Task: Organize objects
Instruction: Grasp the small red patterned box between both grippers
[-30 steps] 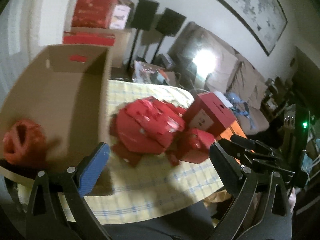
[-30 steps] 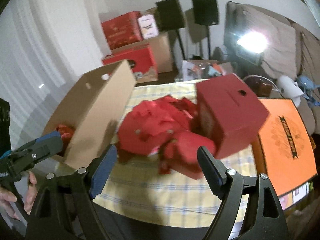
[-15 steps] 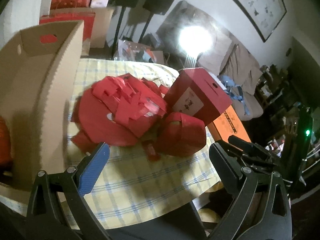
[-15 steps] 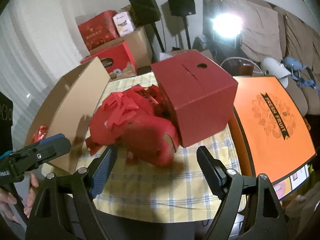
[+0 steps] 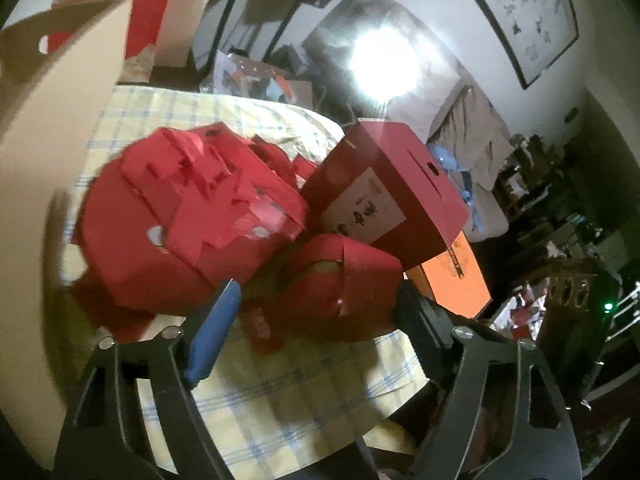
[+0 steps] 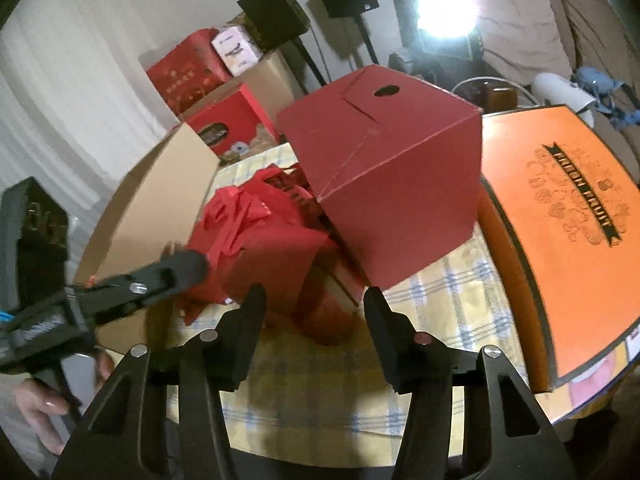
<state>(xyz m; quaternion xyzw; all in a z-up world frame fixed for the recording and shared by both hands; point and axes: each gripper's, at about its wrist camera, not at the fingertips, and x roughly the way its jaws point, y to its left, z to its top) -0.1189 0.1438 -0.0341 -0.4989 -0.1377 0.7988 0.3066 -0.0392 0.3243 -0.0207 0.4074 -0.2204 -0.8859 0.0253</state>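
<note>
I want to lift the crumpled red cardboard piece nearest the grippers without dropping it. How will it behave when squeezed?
The crumpled red cardboard piece looks thin, bent and hollow, so it will probably flex or cave in. It seems light for its size. Its loose flaps may snag the red cardboard pile touching it.

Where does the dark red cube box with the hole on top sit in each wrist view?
Left wrist: dark red cube box right of centre, label side facing the camera.
Right wrist: upper centre, plain sides showing.
Shared landmark: orange box beside it.
</note>
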